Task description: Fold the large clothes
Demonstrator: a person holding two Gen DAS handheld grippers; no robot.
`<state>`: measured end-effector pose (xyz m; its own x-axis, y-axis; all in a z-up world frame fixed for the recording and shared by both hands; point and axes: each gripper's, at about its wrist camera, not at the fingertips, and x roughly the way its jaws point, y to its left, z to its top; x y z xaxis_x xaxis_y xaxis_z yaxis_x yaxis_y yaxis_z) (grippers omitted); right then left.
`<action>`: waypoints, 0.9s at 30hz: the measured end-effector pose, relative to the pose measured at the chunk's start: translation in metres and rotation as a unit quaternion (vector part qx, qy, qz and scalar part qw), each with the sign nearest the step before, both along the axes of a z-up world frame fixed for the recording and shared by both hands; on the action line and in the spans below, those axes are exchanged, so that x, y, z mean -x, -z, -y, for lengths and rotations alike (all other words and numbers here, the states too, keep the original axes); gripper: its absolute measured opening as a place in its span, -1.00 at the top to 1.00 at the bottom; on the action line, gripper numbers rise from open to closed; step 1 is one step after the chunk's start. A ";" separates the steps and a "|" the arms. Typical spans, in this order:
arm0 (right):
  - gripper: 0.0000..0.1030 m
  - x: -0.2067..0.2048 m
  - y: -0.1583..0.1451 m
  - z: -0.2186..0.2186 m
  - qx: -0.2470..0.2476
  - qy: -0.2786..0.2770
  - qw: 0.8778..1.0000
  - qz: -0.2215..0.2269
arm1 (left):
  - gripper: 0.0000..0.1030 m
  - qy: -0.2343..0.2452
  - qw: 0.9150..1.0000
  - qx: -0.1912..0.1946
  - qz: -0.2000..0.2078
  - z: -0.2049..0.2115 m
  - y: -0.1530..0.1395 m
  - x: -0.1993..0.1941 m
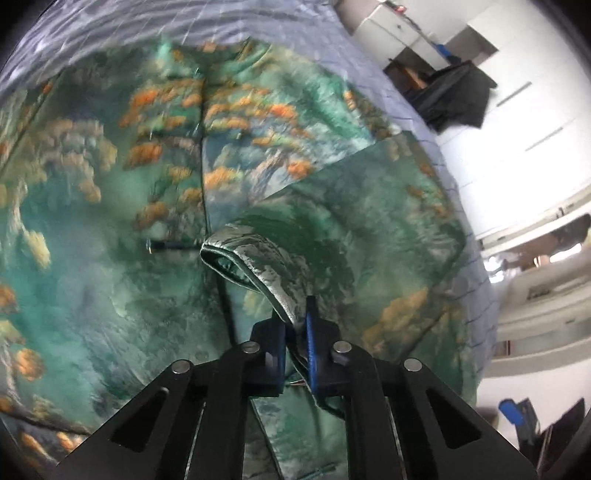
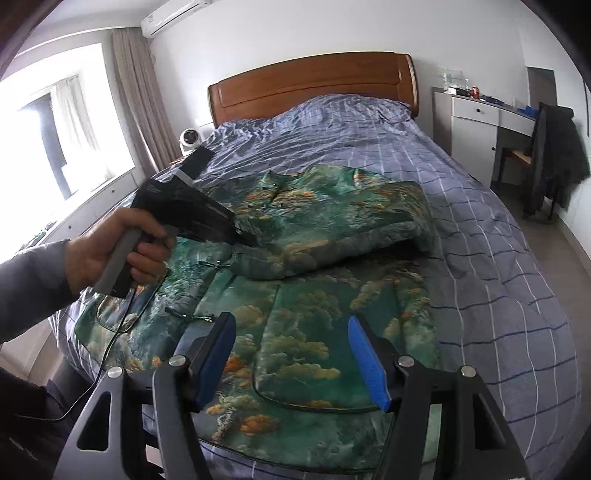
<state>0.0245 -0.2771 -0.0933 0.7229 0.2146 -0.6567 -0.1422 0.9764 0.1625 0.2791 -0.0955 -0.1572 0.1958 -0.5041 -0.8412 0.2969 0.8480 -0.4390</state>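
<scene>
A large green jacket [image 1: 110,221] printed with orange clouds lies spread on the bed [image 2: 498,295]. One sleeve [image 2: 332,236] is folded across the jacket's [image 2: 314,332] chest. My left gripper [image 1: 295,325] is shut on the sleeve's cuff edge [image 1: 236,251], which curls up from the fabric. In the right wrist view a hand [image 2: 110,251] holds this left gripper [image 2: 245,236] down onto the jacket's middle. My right gripper [image 2: 291,354] stands open above the jacket's lower hem, with nothing between its blue pads [image 2: 369,362].
The blue checked sheet [image 1: 221,22] covers the whole bed up to a wooden headboard [image 2: 314,81]. A white fan [image 2: 190,140] sits at the far left. A white desk [image 2: 476,118] and a chair draped with a dark coat [image 2: 557,158] stand on the right.
</scene>
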 end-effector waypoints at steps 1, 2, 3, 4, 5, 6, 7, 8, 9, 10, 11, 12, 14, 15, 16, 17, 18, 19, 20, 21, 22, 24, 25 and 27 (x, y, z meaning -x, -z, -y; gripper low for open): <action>-0.25 0.000 0.000 0.002 0.001 0.003 1.000 0.000 | 0.88 0.002 1.000 0.001 0.009 -0.002 -0.009 -0.002; -0.25 0.000 0.000 0.004 0.001 0.006 1.000 0.000 | 0.89 0.002 1.000 0.002 0.020 -0.006 -0.018 -0.005; -0.25 0.000 -0.001 0.006 0.001 0.007 1.000 -0.001 | 0.89 -0.001 0.999 0.003 0.038 -0.009 -0.029 -0.011; -0.25 -0.003 -0.001 0.010 0.004 0.009 1.000 0.000 | 0.89 -0.007 0.998 0.001 0.059 -0.015 -0.043 -0.020; -0.25 -0.006 -0.002 0.014 0.008 0.012 1.000 0.001 | 0.89 -0.013 0.997 0.000 0.071 -0.020 -0.050 -0.027; -0.25 -0.010 -0.003 0.017 0.013 0.014 1.000 0.001 | 0.89 -0.025 0.996 0.002 0.081 -0.028 -0.056 -0.040; -0.25 -0.019 -0.005 0.024 0.022 0.017 1.000 0.002 | 0.89 -0.034 0.996 0.002 0.088 -0.035 -0.059 -0.052; -0.25 -0.028 -0.008 0.029 0.028 0.018 0.999 0.005 | 0.89 -0.040 0.995 -0.002 0.091 -0.040 -0.058 -0.062; -0.25 -0.037 -0.010 0.033 0.034 0.018 0.999 0.009 | 0.89 -0.049 0.995 -0.012 0.091 -0.043 -0.051 -0.073; -0.25 -0.053 -0.012 0.039 0.047 0.015 0.999 0.013 | 0.89 -0.060 0.994 -0.021 0.087 -0.047 -0.041 -0.082; -0.25 -0.072 -0.013 0.044 0.066 0.014 0.998 0.012 | 0.88 -0.066 0.994 -0.025 0.078 -0.050 -0.031 -0.088; -0.25 -0.092 -0.012 0.049 0.082 0.014 0.996 0.011 | 0.88 -0.068 0.995 -0.030 0.066 -0.052 -0.018 -0.092; -0.25 -0.129 -0.010 0.057 0.090 0.009 0.996 0.006 | 0.88 -0.069 0.995 -0.036 0.055 -0.053 0.001 -0.095; -0.25 -0.151 -0.008 0.062 0.089 0.009 0.996 0.005 | 0.88 -0.069 0.996 -0.037 0.053 -0.054 0.007 -0.094; -0.25 -0.175 -0.005 0.067 0.089 0.007 0.996 0.001 | 0.87 -0.070 0.996 -0.035 0.051 -0.054 0.010 -0.094; -0.25 -0.194 -0.001 0.069 0.092 0.007 0.996 -0.006 | 0.87 -0.069 0.996 -0.034 0.050 -0.055 0.014 -0.092; -0.25 -0.221 0.003 0.071 0.096 0.009 0.995 -0.009 | 0.87 -0.069 0.996 -0.035 0.051 -0.050 0.016 -0.094; -0.25 -0.239 0.006 0.071 0.093 0.003 0.996 -0.013 | 0.86 -0.068 0.996 -0.037 0.051 -0.051 0.021 -0.093; -0.25 -0.262 0.012 0.071 0.087 -0.006 0.996 -0.022 | 0.86 -0.067 0.996 -0.040 0.051 -0.050 0.022 -0.093; -0.25 -0.278 0.017 0.072 0.081 -0.007 0.996 -0.029 | 0.86 -0.064 0.996 -0.046 0.052 -0.047 0.023 -0.094; -0.25 -0.299 0.026 0.073 0.070 -0.005 0.997 -0.040 | 0.85 -0.061 0.995 -0.051 0.054 -0.047 0.025 -0.094; -0.25 -0.331 0.050 0.075 0.046 0.004 0.996 -0.076 | 0.84 -0.054 0.995 -0.062 0.060 -0.041 0.030 -0.093; -0.25 -0.345 0.068 0.076 0.040 0.013 0.994 -0.105 | 0.83 -0.051 0.995 -0.064 0.062 -0.039 0.034 -0.092; -0.25 -0.359 0.100 0.072 0.047 0.024 0.986 -0.157 | 0.83 -0.045 0.994 -0.073 0.069 -0.035 0.039 -0.092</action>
